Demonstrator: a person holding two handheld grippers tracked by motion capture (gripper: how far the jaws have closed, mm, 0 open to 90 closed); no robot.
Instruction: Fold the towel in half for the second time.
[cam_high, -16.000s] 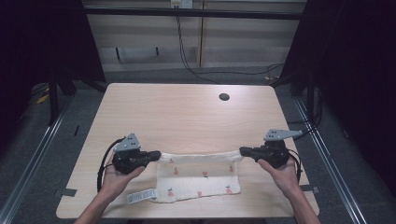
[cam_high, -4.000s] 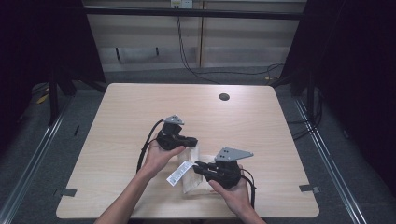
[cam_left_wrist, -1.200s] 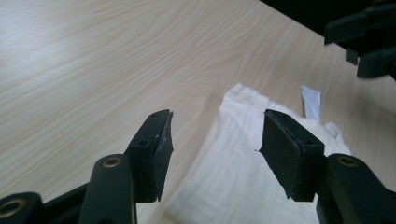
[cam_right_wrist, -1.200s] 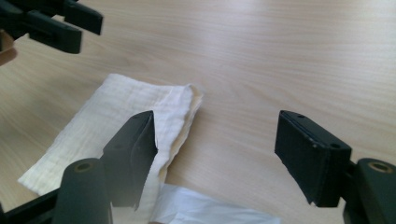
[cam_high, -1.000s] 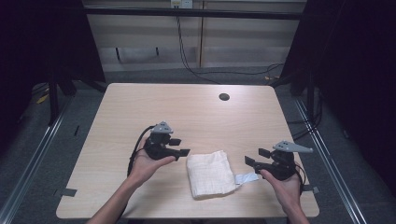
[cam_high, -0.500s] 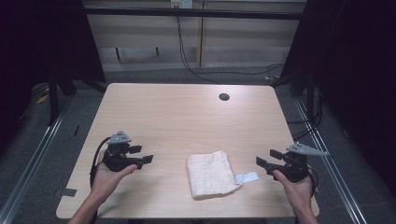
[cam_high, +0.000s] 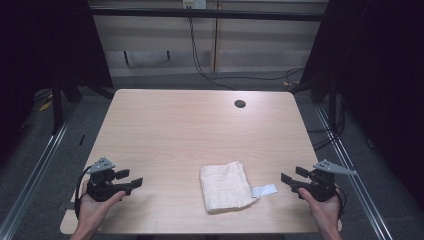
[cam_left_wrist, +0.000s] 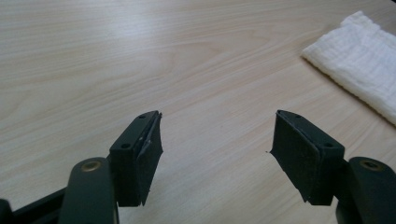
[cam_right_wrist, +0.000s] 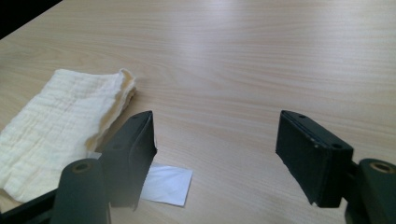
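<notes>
A cream cloth (cam_high: 225, 186) lies folded into a small square near the table's front edge, with a white label (cam_high: 263, 190) sticking out at its right. My left gripper (cam_high: 134, 183) is held at the front left corner, well to the left of the cloth, open with nothing between its jaws. In the left gripper view the gripper (cam_left_wrist: 215, 150) has bare wood between its pads and the cloth (cam_left_wrist: 359, 60) at the upper right. My right gripper (cam_high: 287, 180) is open at the front right, a little right of the label. In the right gripper view the gripper (cam_right_wrist: 223, 153) has the cloth (cam_right_wrist: 60, 121) and label (cam_right_wrist: 167, 185) at its left.
The light wooden table (cam_high: 195, 135) has a round dark cable hole (cam_high: 240, 104) at the back right. Cables hang down the wall behind the table. Metal rails run along the floor on both sides.
Both grippers have drawn away from the folded cloth toward the table's front corners, the left one much farther. The cloth has stayed in place.
</notes>
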